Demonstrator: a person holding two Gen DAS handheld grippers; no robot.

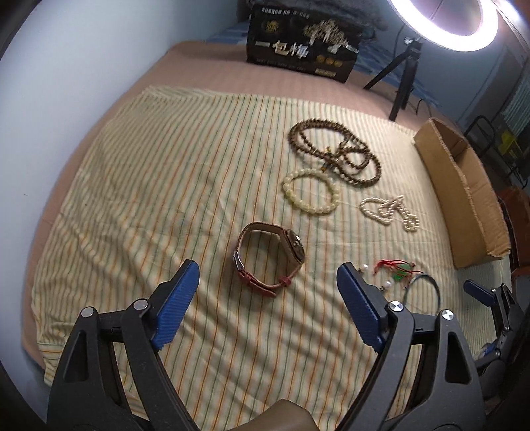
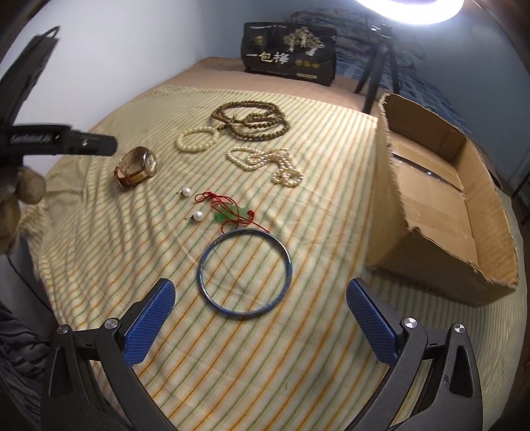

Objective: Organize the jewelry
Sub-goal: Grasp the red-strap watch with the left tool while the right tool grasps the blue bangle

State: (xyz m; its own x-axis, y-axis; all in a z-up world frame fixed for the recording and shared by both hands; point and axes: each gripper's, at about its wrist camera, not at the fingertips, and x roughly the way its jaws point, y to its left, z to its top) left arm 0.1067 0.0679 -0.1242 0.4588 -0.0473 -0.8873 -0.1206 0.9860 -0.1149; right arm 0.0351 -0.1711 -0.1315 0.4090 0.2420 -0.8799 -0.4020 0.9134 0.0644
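Note:
Jewelry lies on a striped cloth (image 1: 149, 185). A brown-strapped watch (image 1: 269, 255) sits just ahead of my open, empty left gripper (image 1: 268, 275); it also shows in the right wrist view (image 2: 136, 167). A blue bangle (image 2: 245, 275) lies just ahead of my open, empty right gripper (image 2: 260, 291). Farther off lie a brown bead necklace (image 2: 251, 121), a cream bead bracelet (image 2: 196, 139), a pearl necklace (image 2: 268, 164), two pearl earrings (image 2: 187, 191) and a green pendant on red cord (image 2: 232, 212). An open cardboard box (image 2: 430, 205) stands at the right.
A black printed package (image 2: 290, 61) stands at the far edge of the bed. A ring light (image 1: 444, 23) on a black tripod (image 1: 402, 83) stands behind the box. A pale wall (image 1: 49, 83) runs along the left.

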